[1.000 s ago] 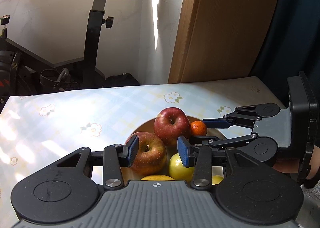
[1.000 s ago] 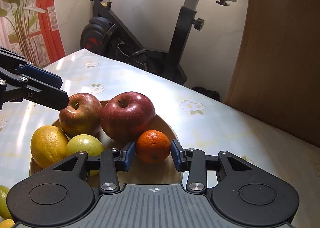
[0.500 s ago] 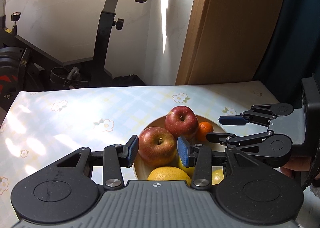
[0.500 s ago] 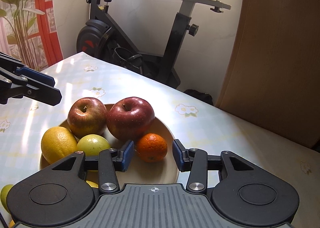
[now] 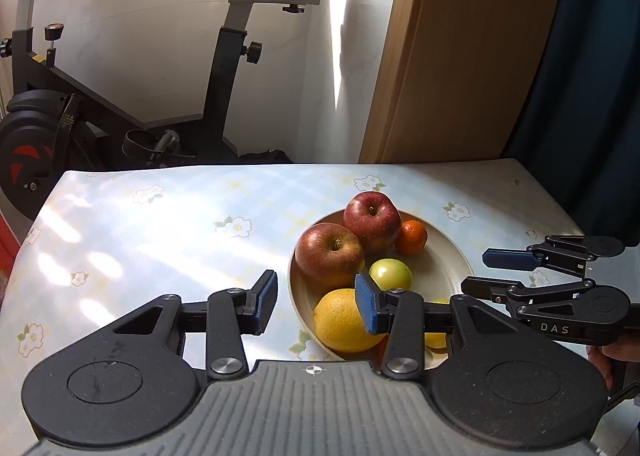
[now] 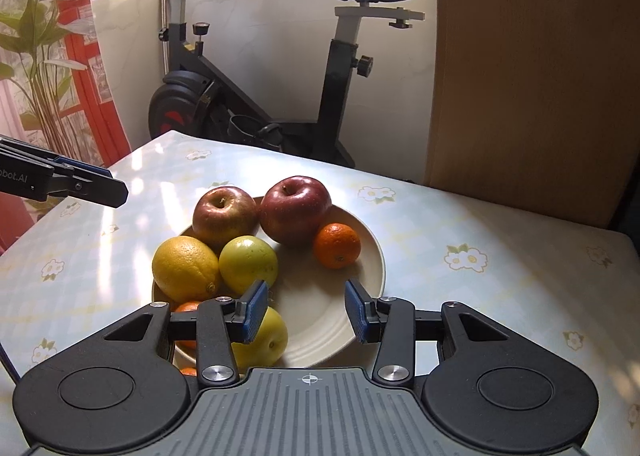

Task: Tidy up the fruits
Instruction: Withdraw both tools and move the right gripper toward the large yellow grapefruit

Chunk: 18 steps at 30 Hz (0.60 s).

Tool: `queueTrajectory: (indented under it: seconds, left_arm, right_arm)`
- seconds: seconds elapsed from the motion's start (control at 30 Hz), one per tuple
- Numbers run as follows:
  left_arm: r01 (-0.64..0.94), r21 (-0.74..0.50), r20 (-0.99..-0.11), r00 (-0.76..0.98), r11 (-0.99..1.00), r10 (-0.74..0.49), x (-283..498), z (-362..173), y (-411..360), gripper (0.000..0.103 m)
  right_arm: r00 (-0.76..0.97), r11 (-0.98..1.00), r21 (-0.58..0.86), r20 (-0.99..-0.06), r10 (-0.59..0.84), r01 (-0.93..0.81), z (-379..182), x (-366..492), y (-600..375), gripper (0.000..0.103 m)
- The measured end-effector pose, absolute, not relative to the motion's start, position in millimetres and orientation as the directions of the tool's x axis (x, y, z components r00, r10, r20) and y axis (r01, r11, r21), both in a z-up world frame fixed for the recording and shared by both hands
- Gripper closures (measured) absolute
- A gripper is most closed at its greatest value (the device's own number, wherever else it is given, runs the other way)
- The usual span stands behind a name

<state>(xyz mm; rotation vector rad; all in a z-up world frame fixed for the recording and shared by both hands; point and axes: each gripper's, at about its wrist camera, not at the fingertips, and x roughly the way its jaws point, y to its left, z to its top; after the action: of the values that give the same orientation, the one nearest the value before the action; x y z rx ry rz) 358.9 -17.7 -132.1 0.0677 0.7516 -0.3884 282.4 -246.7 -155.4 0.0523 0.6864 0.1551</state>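
Plate (image 6: 372, 256) of fruit sits just fwd of both sets of jaws. Two apples (image 6: 295, 209) at far side, orange (image 6: 185, 268) near L, mandarin (image 6: 337, 245) fwd of right gripper (image 6: 307, 310), which is nearer. Left gripper (image 5: 316, 303) off plate's L edge. Both released, empty. Round fruit, no long axis.

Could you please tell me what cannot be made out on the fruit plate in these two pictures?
- Right wrist view: orange fruit at the plate's near-left rim, mostly hidden behind the right gripper; kind unclear.
- Right wrist view: yellow-green fruit, partly covered by the gripper's left finger.
- Left wrist view: yellow fruit at the near rim, mostly hidden behind the left gripper; total fruit count stays uncertain.
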Motion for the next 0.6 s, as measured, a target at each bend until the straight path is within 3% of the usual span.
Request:
queueTrajectory:
  seconds: [0.6]
  left_arm:
    - [0.41,-0.093,-0.694,0.627,0.908,-0.354,313,-145,-11,0.058]
  right_arm:
    - [0.765,0.983,0.184,-0.629,0.138,-0.026,-166,211,-237,0.063]
